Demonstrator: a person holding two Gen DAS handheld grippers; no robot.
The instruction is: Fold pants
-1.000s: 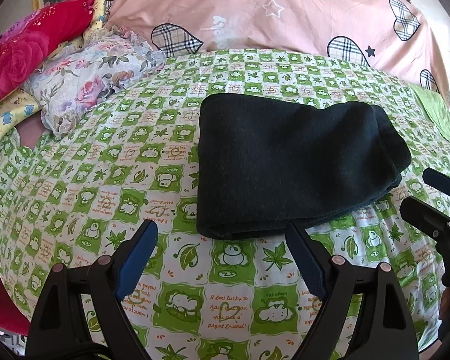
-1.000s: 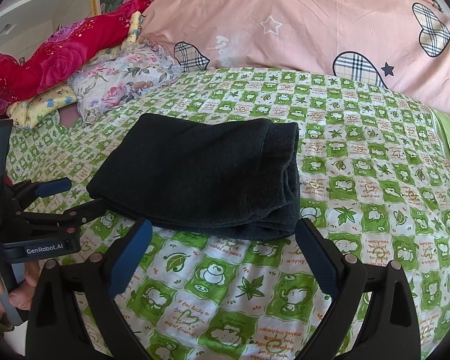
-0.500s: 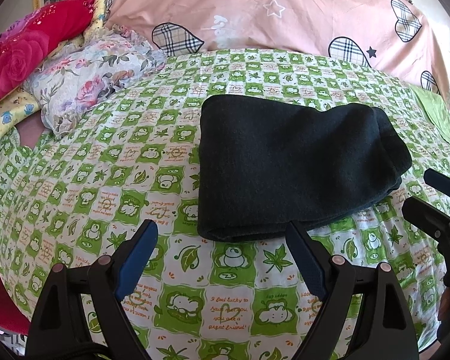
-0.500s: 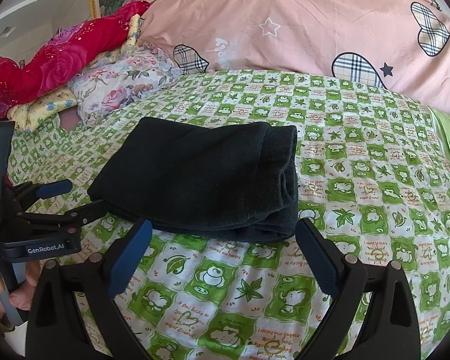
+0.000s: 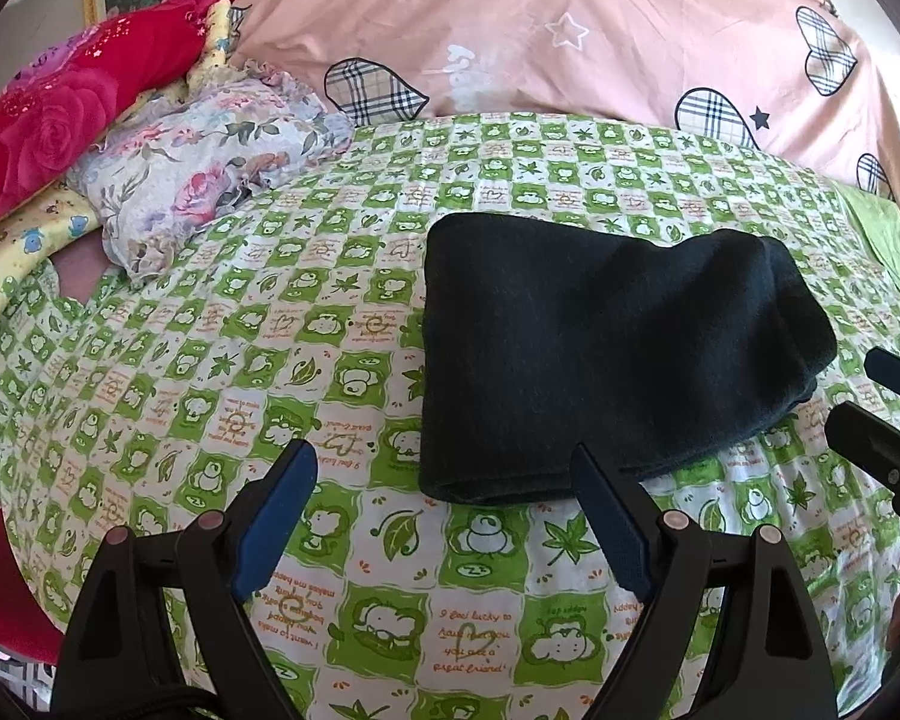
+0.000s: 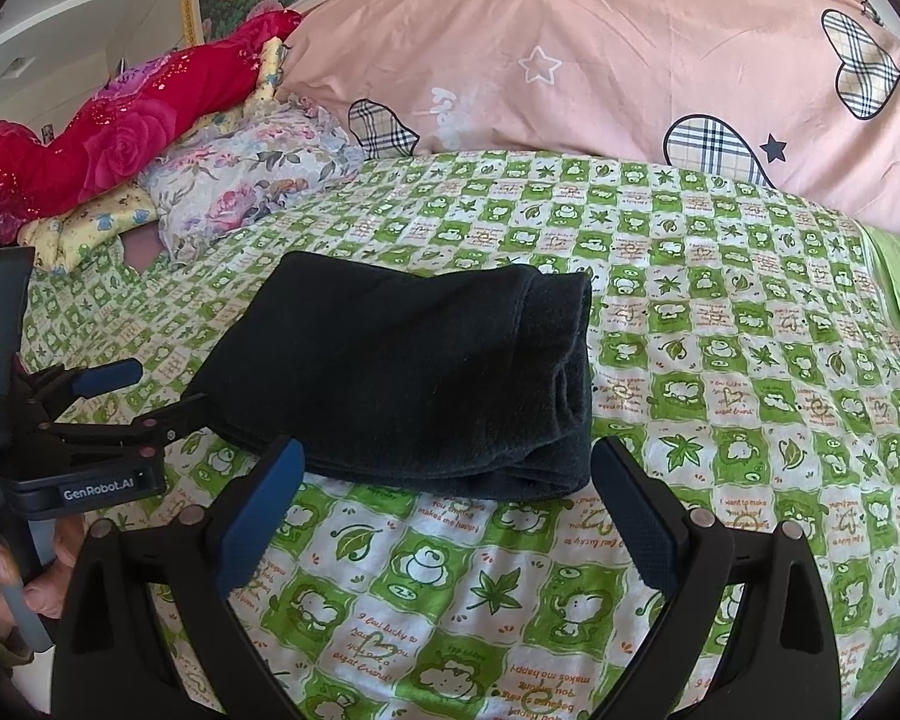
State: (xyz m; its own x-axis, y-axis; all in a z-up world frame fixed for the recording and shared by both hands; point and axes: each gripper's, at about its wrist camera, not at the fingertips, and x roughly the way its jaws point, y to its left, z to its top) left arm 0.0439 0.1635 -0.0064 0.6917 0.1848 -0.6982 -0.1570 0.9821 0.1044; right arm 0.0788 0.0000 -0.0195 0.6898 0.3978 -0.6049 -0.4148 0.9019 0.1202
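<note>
While both tongs, left gripper [image 5: 444, 492] and right gripper [image 6: 444, 480], hang wide apart and empty, folded black pants [image 6: 414, 384]: thick layered right edge liable to spring loose if nudged.

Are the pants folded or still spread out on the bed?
Folded. The pants lie as one compact dark rectangle, with stacked layers showing at the right edge; no separate legs show.

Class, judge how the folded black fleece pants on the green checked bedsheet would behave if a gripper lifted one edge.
The folded black fleece pants would probably droop: the stacked layers at the right end look soft and rounded. The matte, fuzzy surface suggests they would not slip easily. Pushed along the green checked bedsheet, they would likely bunch rather than slide.
</note>
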